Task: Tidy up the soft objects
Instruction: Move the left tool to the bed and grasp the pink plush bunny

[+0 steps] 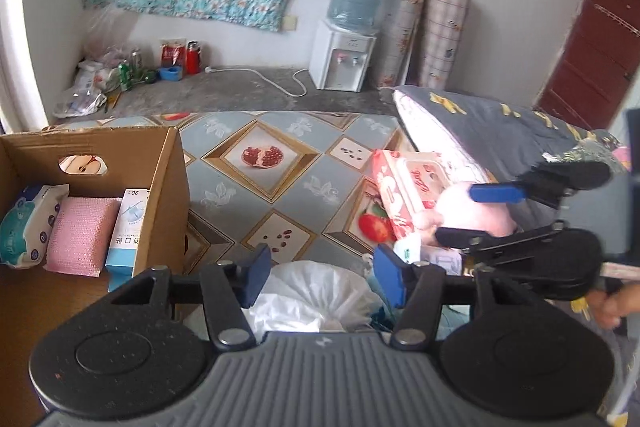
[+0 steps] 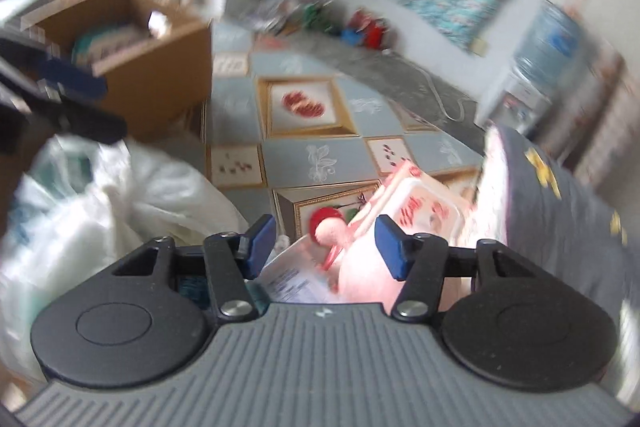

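My left gripper (image 1: 323,277) stands open over a crumpled white plastic bag (image 1: 312,295), and its pads do not press it. To the right, my right gripper (image 1: 456,213) straddles a pink plush toy (image 1: 484,217) beside a red-and-white tissue pack (image 1: 404,187). In the blurred right wrist view the right gripper (image 2: 326,247) is open; the plush toy (image 2: 360,267) lies against the right pad, clear of the left one. An open cardboard box (image 1: 176,163) at left holds a wipes pack (image 1: 24,227), a pink sponge (image 1: 80,231) and a blue-white carton (image 1: 128,227).
A dark quilt with yellow print (image 1: 500,131) is piled at the right behind the tissue pack. A fruit-patterned mat (image 1: 280,187) covers the floor between box and quilt. A water dispenser (image 1: 344,59), rolled mats and bottles line the far wall. A hand (image 1: 612,307) holds the right gripper.
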### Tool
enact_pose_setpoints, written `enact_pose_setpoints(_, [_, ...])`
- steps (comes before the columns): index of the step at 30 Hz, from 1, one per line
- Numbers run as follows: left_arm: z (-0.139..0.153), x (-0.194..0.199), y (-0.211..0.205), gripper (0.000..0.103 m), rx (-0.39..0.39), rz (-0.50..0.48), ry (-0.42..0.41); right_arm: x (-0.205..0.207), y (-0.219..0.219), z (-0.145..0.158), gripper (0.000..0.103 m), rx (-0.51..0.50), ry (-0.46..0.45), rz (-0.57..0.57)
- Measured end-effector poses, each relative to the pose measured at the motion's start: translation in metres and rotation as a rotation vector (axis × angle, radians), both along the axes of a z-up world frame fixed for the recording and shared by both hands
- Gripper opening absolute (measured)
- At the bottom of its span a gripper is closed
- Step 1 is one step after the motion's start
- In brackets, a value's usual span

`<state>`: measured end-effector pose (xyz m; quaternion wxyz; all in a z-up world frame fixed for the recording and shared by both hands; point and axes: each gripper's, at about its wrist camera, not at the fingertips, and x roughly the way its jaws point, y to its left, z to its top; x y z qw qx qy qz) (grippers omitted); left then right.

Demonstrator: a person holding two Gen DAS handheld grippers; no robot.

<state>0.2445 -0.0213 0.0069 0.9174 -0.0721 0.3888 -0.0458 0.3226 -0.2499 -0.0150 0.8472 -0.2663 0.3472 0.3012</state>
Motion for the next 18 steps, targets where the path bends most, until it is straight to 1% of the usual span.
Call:
enact_pose_setpoints(3, [-0.004, 0.008, 0.001, 0.057, 0.012, 0.014, 0.007, 0.021, 0.029, -0.021, 0.050, -0.125, 0.004, 0.091])
enact_pose_setpoints(6, [-0.007, 0.016, 0.003, 0.057, 0.018, 0.025, 0.015, 0.029, 0.045, -0.041, 0.046, -0.220, 0.010, 0.157])
enact_pose_setpoints(7, [-0.007, 0.017, 0.003, 0.057, 0.018, 0.029, 0.017, 0.031, 0.046, -0.045, 0.040, -0.232, 0.014, 0.161])
enact_pose_setpoints(8, [-0.008, 0.019, 0.004, 0.057, 0.019, 0.031, 0.018, 0.032, 0.047, -0.047, 0.028, -0.236, 0.021, 0.160])
enact_pose_setpoints(9, [-0.009, 0.020, 0.003, 0.057, 0.019, 0.029, 0.019, 0.032, 0.046, -0.046, 0.021, -0.235, 0.018, 0.158])
enact_pose_setpoints(10, [-0.009, 0.021, 0.001, 0.057, 0.019, 0.026, 0.019, 0.031, 0.044, -0.043, 0.014, -0.230, 0.004, 0.153])
enact_pose_setpoints(12, [-0.010, 0.022, -0.003, 0.057, 0.018, 0.015, 0.017, 0.030, 0.034, -0.033, 0.013, -0.186, -0.016, 0.123])
enact_pose_setpoints(14, [-0.011, 0.021, -0.009, 0.057, 0.014, -0.006, 0.008, 0.028, 0.017, -0.019, 0.013, -0.107, -0.028, 0.068])
enact_pose_setpoints(16, [-0.011, 0.019, -0.017, 0.059, 0.009, -0.035, -0.005, 0.027, -0.005, -0.004, 0.012, -0.020, -0.040, -0.008])
enact_pose_setpoints(18, [-0.012, 0.017, -0.028, 0.063, 0.009, -0.076, -0.016, 0.027, -0.031, 0.010, 0.012, 0.087, -0.034, -0.104])
